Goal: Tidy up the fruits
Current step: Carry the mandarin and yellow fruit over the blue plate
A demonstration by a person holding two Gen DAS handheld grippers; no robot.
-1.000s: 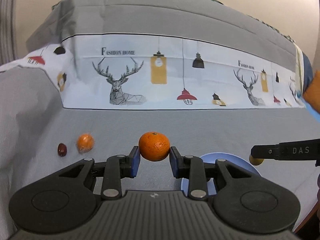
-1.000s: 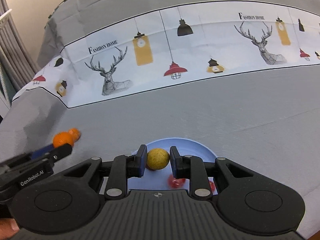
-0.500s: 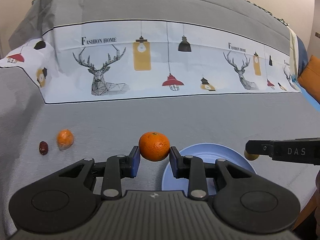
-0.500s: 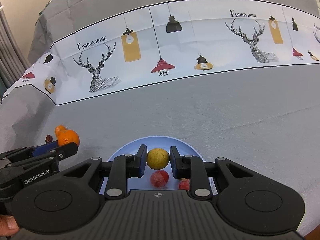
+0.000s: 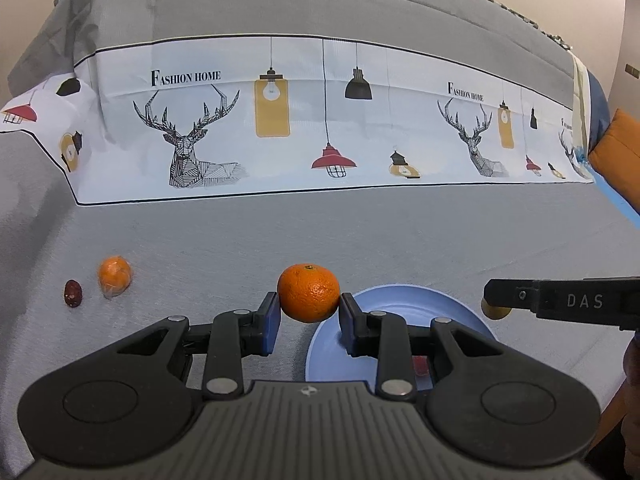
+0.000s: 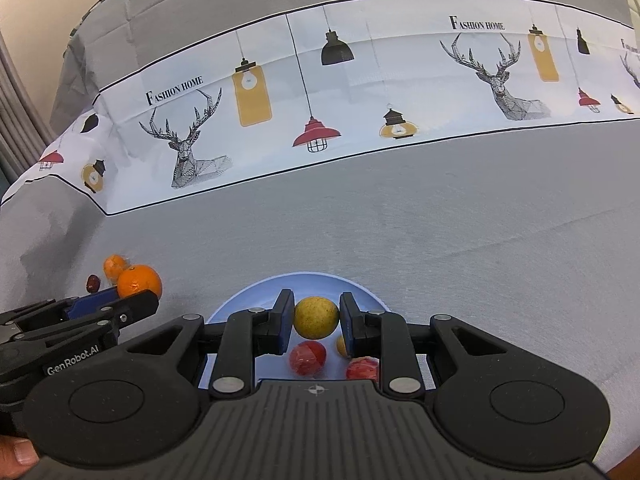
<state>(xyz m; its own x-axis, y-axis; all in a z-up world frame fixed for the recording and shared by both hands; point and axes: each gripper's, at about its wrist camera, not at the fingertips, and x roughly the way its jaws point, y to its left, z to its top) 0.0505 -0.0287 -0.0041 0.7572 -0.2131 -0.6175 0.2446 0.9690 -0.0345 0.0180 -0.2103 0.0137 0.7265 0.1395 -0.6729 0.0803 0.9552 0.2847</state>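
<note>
The left gripper (image 5: 308,312) stays clamped on the round orange mandarin (image 5: 308,298), which has drifted right to the rim of the shallow blue plate (image 5: 400,300). The right gripper (image 6: 316,320) pinches the yellow-green round fruit (image 6: 316,317), now hanging over the plate's red fruits (image 6: 307,358). Both look ready to drop.

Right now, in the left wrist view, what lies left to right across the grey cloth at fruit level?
Dark red date → small wrapped orange → orange gripped by the left gripper → blue plate → right gripper holding a yellow fruit.
</note>
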